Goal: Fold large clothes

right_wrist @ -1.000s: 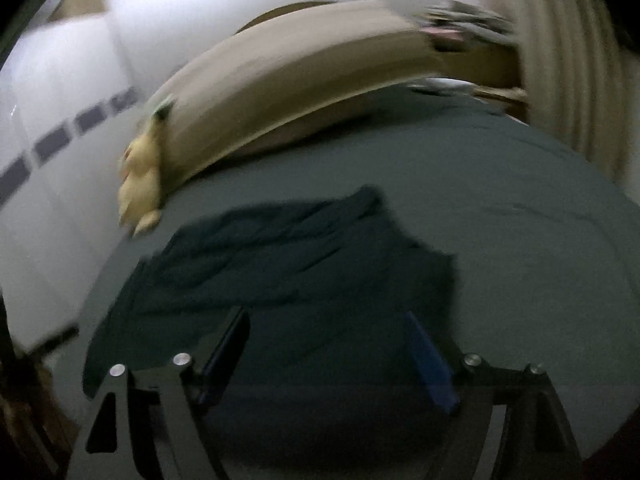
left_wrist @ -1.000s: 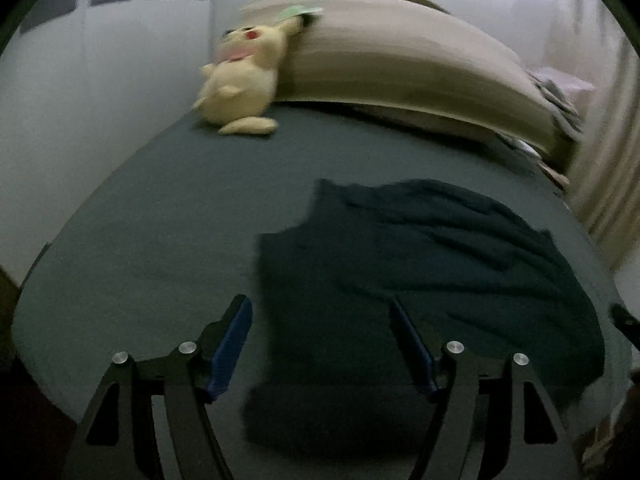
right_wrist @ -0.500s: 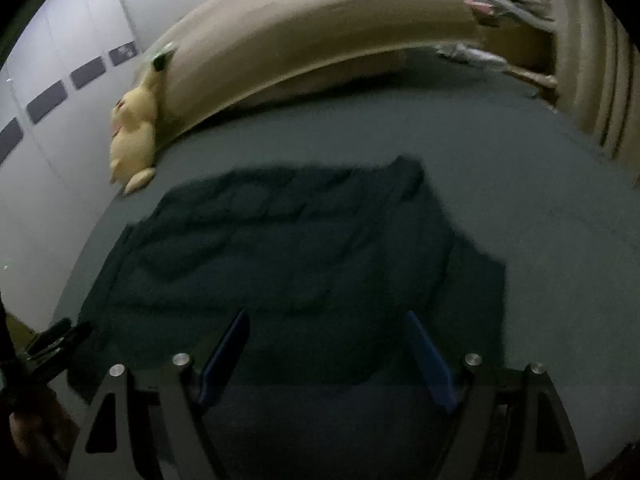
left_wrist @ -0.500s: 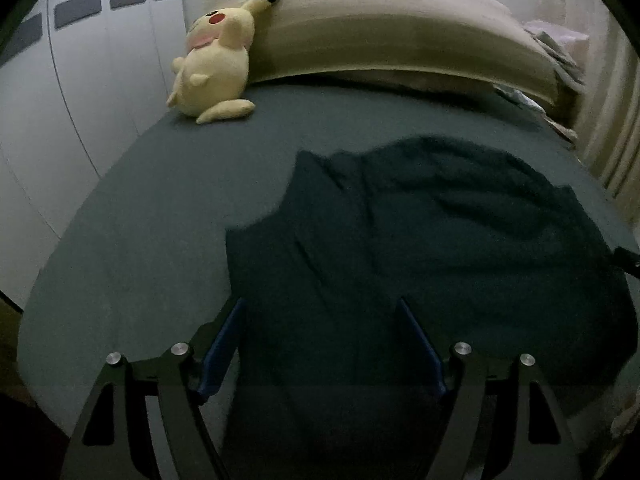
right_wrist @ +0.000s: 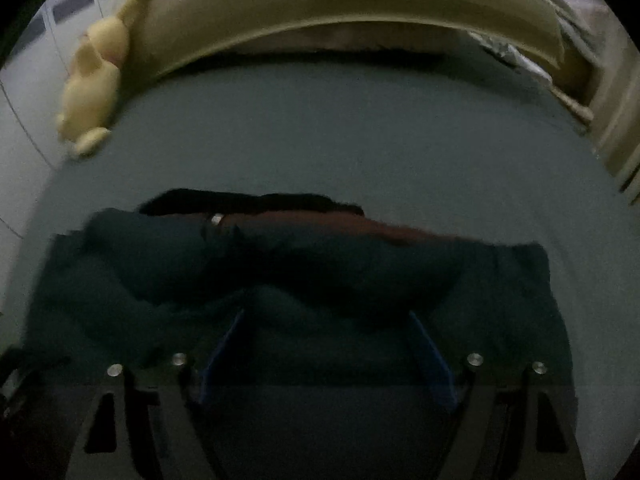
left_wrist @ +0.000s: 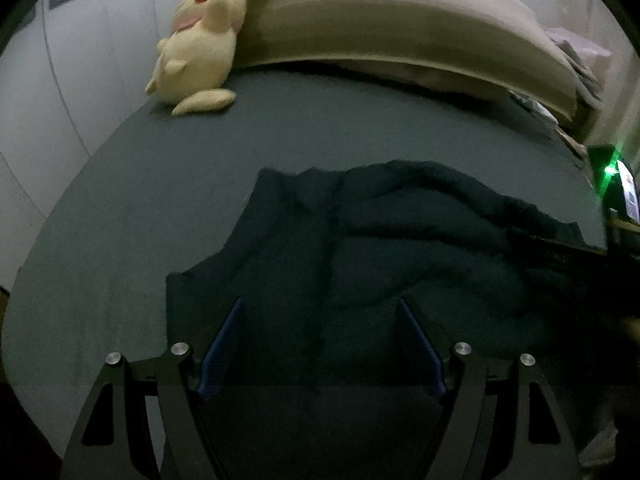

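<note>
A large dark teal garment (left_wrist: 380, 256) lies rumpled on the grey-green bed sheet (left_wrist: 160, 184). It also shows in the right wrist view (right_wrist: 320, 280), blurred, with a dark and reddish strip along its far edge. My left gripper (left_wrist: 320, 320) is open and empty, low over the garment's near left part. My right gripper (right_wrist: 326, 328) is open and empty, low over the garment's near edge. The right gripper's black body (left_wrist: 580, 256) reaches in at the right edge of the left wrist view, over the garment's right side.
A yellow plush toy (left_wrist: 196, 44) leans on a long beige pillow (left_wrist: 400, 28) at the head of the bed. White wardrobe doors (left_wrist: 60, 80) stand on the left. Clutter (left_wrist: 576, 64) and a curtain (right_wrist: 624, 120) are at the far right.
Both grippers have come down closer to the garment. The right gripper has swung to face the headboard squarely. Both stay open.
</note>
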Available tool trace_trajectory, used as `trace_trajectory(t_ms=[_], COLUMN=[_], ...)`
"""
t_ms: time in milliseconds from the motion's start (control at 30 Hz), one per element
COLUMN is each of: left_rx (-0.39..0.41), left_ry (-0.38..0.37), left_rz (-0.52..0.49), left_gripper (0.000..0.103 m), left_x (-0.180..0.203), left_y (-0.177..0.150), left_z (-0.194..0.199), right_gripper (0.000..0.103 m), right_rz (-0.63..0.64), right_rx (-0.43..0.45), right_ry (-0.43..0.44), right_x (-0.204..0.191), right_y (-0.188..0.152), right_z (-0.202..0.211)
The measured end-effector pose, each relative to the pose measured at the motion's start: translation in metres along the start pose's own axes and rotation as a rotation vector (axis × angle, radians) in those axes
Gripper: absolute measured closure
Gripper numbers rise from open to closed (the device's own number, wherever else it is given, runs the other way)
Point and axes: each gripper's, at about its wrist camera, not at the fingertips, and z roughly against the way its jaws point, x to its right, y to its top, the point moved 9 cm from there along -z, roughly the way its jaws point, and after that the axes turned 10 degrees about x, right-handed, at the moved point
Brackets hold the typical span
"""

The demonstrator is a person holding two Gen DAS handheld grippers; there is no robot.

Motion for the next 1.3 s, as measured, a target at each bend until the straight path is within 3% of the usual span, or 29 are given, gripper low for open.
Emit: trace_trajectory(t_ms=[67, 200, 333, 467, 667, 767, 867, 1100, 1300], left_rx=[-0.009, -0.003, 0.019, 0.042, 0.051, 0.051, 0.082, 0.217, 0.268], left_ry=[0.004, 0.005, -0.002, -0.005, -0.008, -0.018, -0.034, -0.029, -0.06], left_rz=[-0.006, -0.01, -0.014, -0.013, -0.009, -0.004, -0.013, -0.009, -0.041], left_gripper=[0.025, 0.025, 0.025, 0.025, 0.025, 0.025, 0.025, 0.022, 0.021], left_x=[-0.003, -0.005, -0.004, -0.004, -0.008, -0.006, -0.006, -0.005, 0.011], left_y=[-0.003, -0.003, -0.001, -0.005, -0.017, -0.024, -0.032, -0.048, -0.061], left_z=[-0.002, 0.001, 0.012, 0.03, 0.049, 0.059, 0.08, 0.143, 0.188], right_gripper=[0.011, 0.011, 0.011, 0.011, 0.011, 0.01, 0.01, 0.01, 0.01], right_rz=[0.015, -0.02, -0.045, -0.054, 0.012, 0.071, 0.027, -0.115, -0.177], right_rx=[-0.016, -0.006, 0.112, 0.18, 0.155, 0.164, 0.167, 0.371, 0.416], right_ry=[-0.025, -0.012, 0.021, 0.041, 0.002, -0.042, -0.041, -0.009, 0.031], right_x=[-0.003, 0.001, 0.003, 0.007, -0.012, -0.007, 0.001, 0.018, 0.009], right_y=[0.004, 0.01, -0.004, -0.054, -0.136, -0.148, -0.141, -0.146, -0.179], right_z=[-0.009, 0.0, 0.06, 0.125, 0.139, 0.13, 0.135, 0.251, 0.315])
